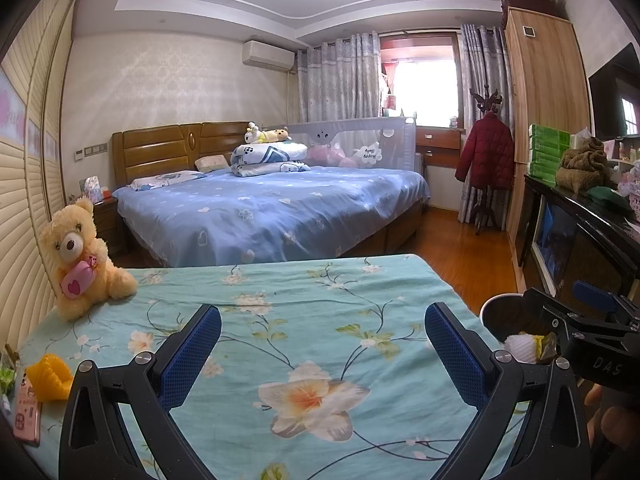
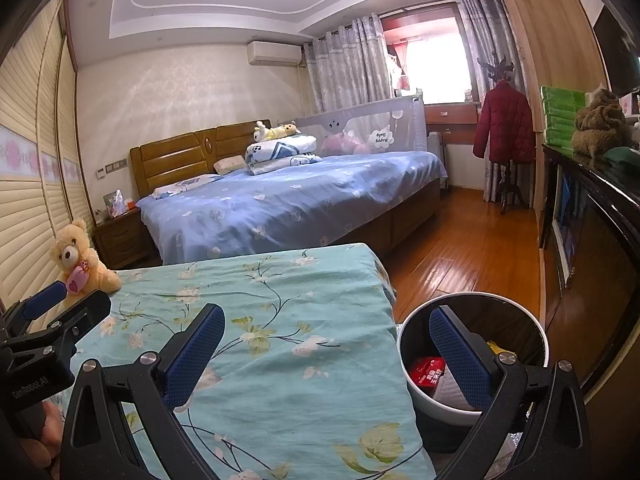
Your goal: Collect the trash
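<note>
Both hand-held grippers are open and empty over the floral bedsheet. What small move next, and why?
Probably swing the left hand-held gripper left toward the yellow foam net at the sheet's edge beside the pink phone. It looks like the only trash left on the bed; the bin on the right already holds wrappers.

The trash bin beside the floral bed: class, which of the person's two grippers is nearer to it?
Right. The right gripper hangs open at the bed's edge, one finger over the trash bin. The left gripper, also open, is over the middle of the floral sheet, with the bin off to its right.
</note>
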The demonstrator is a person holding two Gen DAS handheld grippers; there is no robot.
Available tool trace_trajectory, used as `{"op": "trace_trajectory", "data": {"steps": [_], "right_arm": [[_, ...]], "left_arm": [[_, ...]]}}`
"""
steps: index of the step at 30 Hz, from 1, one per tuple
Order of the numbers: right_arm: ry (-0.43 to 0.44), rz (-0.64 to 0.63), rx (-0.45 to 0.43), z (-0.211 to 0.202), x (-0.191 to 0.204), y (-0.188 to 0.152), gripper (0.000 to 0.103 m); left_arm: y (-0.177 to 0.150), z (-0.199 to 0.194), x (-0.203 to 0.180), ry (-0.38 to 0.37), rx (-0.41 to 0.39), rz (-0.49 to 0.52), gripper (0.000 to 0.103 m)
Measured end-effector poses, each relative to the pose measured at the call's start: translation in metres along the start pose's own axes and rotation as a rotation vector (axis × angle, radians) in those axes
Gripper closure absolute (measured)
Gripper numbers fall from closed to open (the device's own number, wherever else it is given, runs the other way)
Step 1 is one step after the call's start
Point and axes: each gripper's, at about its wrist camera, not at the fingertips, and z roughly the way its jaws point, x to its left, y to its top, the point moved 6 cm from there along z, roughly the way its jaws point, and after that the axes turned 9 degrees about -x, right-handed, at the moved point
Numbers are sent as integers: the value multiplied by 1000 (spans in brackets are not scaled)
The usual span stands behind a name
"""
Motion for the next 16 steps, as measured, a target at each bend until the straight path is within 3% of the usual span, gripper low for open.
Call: {"op": "trace_trajectory", "data": {"steps": [16], "right_arm": [[5, 20, 41, 11, -2, -7, 0]], "left_arm": [[-9, 11, 7, -7, 42, -13, 1]]}}
